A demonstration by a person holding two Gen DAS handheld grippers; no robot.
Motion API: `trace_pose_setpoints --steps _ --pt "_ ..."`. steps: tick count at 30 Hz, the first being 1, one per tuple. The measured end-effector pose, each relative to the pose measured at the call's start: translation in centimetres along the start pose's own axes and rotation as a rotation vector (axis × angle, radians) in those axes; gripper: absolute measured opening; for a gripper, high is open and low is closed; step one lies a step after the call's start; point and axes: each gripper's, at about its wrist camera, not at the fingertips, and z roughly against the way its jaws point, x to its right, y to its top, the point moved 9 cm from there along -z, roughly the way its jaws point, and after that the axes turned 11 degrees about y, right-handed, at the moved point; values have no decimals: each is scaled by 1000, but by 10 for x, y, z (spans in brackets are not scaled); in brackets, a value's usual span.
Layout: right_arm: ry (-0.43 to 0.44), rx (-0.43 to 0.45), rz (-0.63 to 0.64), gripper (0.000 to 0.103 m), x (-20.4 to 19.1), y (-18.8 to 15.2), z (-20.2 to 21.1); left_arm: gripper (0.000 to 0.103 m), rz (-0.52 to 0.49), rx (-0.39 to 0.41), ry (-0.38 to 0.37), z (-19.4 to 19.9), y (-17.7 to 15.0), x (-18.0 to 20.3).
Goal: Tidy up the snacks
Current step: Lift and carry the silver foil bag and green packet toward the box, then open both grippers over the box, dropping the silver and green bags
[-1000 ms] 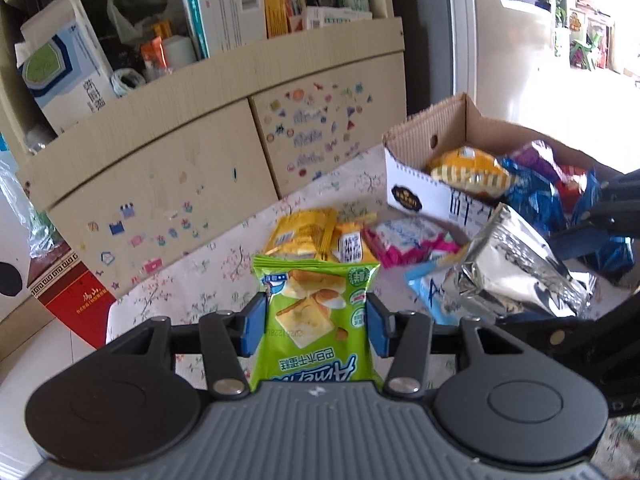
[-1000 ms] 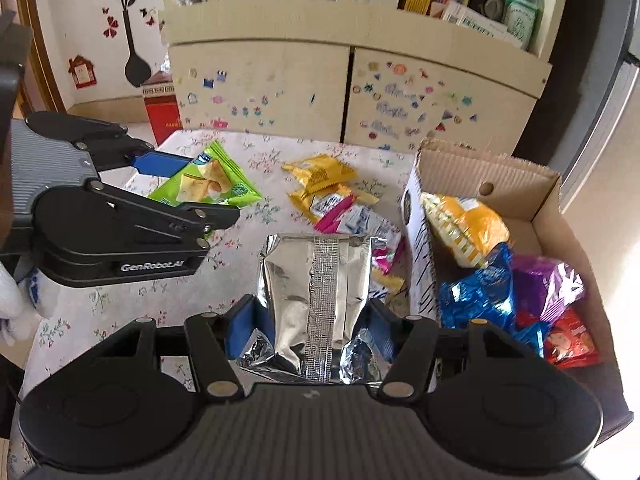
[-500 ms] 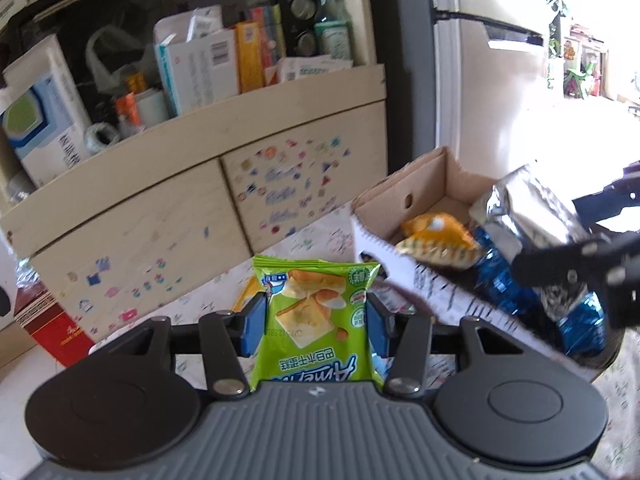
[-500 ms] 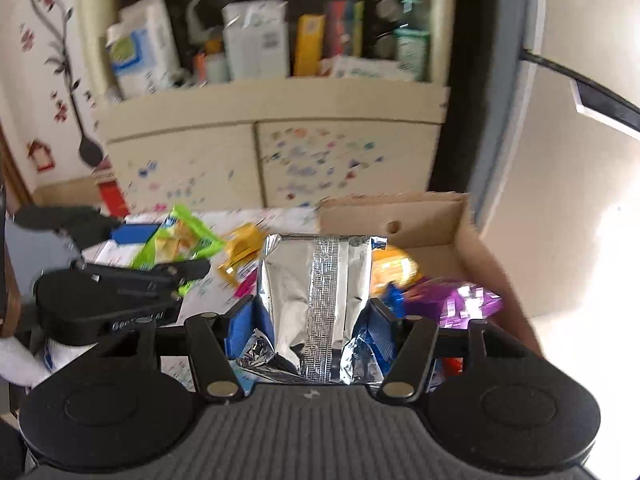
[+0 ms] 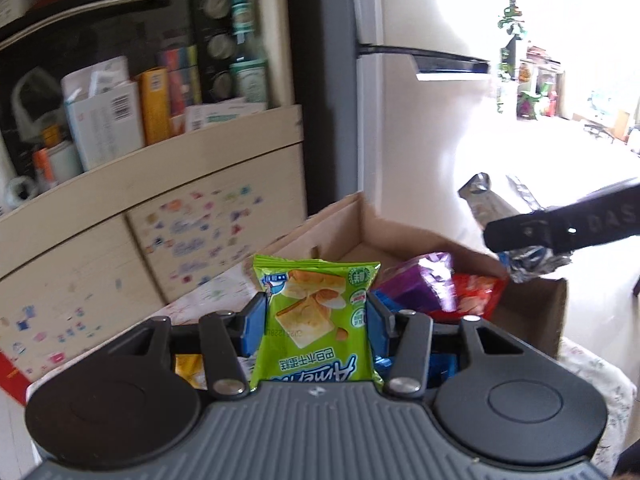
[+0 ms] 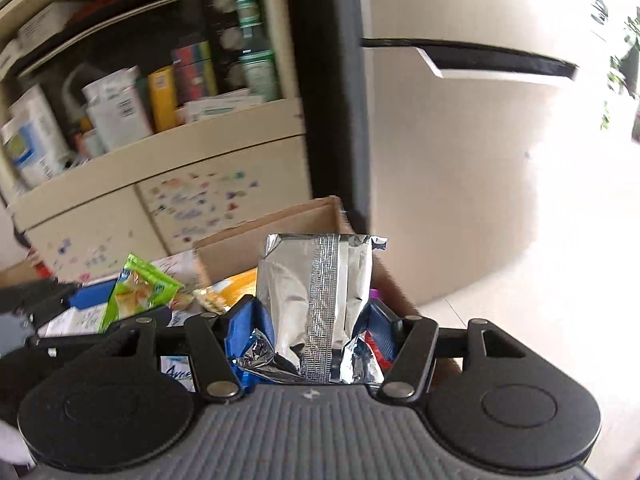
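My left gripper (image 5: 316, 320) is shut on a green snack packet (image 5: 316, 312) and holds it up over the near side of the open cardboard box (image 5: 340, 228). My right gripper (image 6: 312, 320) is shut on a crinkled silver foil packet (image 6: 316, 292), held above the box's far right part; it shows from the side in the left wrist view (image 5: 496, 208). Purple (image 5: 420, 284) and red (image 5: 476, 296) packets lie in the box. The green packet also shows in the right wrist view (image 6: 140, 292), left of the box (image 6: 264, 236).
A beige cabinet with stickered doors (image 5: 152, 240) and a cluttered shelf of boxes and jars (image 5: 160, 100) stands behind the table. A white fridge (image 5: 420, 120) is right of it. A yellow packet (image 6: 236, 288) lies in the box. The floral tablecloth (image 5: 600, 372) shows at the right.
Both grippers have lifted and swung right with their packets, from over the table to above the box. The loose snacks on the table have dropped out of view.
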Motion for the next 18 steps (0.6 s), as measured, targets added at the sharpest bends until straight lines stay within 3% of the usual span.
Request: trace_pose_setpoints --steps 9,14,15,17,18 --pt "-15 8 -83 66 24 2 5 50 39 2 -68 -14 16 41" --pt "-33 9 -141 67 34 3 4 54 87 -39 -121 -30 17 63" --pt "-37 12 -155 67 36 3 3 58 92 -42 -123 -31 16 65" --pt "-37 17 -182 69 39 4 3 84 111 -46 -129 -32 18 67" --pt "-35 21 -196 70 40 4 4 88 125 -45 -131 -31 19 65"
